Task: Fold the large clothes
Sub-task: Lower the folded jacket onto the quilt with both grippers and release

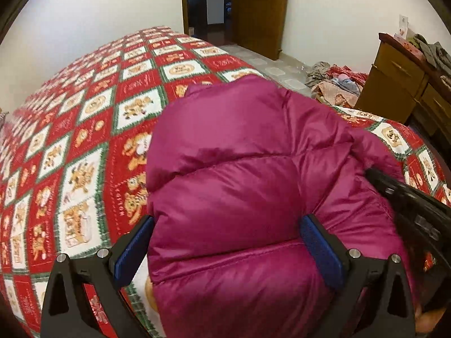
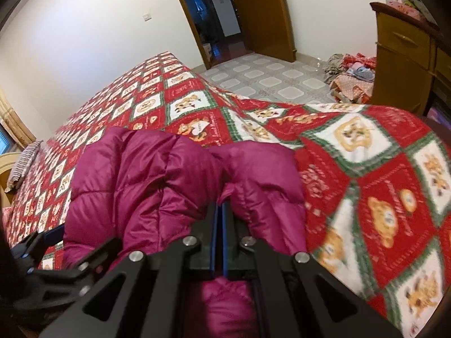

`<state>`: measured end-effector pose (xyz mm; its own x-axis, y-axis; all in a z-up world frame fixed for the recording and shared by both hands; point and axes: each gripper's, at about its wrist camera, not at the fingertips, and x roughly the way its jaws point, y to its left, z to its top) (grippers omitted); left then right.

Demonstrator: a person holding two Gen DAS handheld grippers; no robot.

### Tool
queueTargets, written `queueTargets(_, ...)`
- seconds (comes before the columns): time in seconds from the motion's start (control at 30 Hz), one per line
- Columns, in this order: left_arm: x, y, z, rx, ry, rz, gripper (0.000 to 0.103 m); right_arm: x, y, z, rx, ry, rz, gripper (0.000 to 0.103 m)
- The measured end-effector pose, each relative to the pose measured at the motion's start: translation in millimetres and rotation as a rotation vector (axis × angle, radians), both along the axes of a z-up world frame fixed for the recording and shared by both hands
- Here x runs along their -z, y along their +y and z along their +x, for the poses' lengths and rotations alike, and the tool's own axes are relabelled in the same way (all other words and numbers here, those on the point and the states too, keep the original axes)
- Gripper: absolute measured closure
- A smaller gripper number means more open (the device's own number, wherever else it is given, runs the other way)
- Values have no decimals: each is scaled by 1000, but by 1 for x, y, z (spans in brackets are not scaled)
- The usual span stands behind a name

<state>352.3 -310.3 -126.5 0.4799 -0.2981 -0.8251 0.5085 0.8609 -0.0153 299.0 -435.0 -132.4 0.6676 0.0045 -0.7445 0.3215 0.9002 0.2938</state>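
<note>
The right gripper (image 2: 220, 211) is clamped on the magenta quilted puffer jacket (image 1: 239, 174); the left gripper (image 1: 225, 242) gapes around it, its hem cut off at six o'clock.

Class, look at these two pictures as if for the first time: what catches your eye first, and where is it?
A puffy magenta jacket lies bunched in the foreground on a red, white and green bedspread printed with teddy bears. The left gripper straddles the jacket, jaws wide, while the right gripper pinches a fold of it shut. Behind the bed, a brown door stands open.

Bedspread (image 1: 84, 129), door (image 1: 259, 8), dresser (image 1: 394, 84)
</note>
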Motion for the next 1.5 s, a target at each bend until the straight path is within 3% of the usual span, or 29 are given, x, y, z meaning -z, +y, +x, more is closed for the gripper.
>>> queueTargets(0.17,4,-4,-2,-6,-16,16,1,-19,14,-31,7,-1,-44,90)
queueTargets(0.27,3,-5,-4,-9,-29,21,1,-9,22,-33,8,27,-117,90)
queueTargets(0.4,0,-1,-5,-13,-12,11,1,3,21,-31,38,-1,-130,90)
queueTargets(0.53,-10,15,-15,-17,28,-30,1,5,15,-30,36,-8,-100,90)
queueTargets(0.77,-17,58,-64,-43,18,-129,1,4,18,-31,36,-10,-111,90)
queueTargets(0.97,3,50,-65,-50,-16,-100,1,-5,27,-41,39,-13,-166,89)
queueTargets(1.0,3,50,-65,-48,-23,-93,1,-12,29,-50,36,-29,-157,89)
queueTargets(1.03,3,49,-66,-44,-34,-83,1,-18,31,-61,33,-54,-140,81)
queueTargets(1.17,2,51,-69,-51,-37,-85,1,-33,49,-98,-7,-83,-129,81)
queueTargets(1.5,-17,70,-101,-36,-78,-50,1,-9,67,-129,4,-1,-100,79)
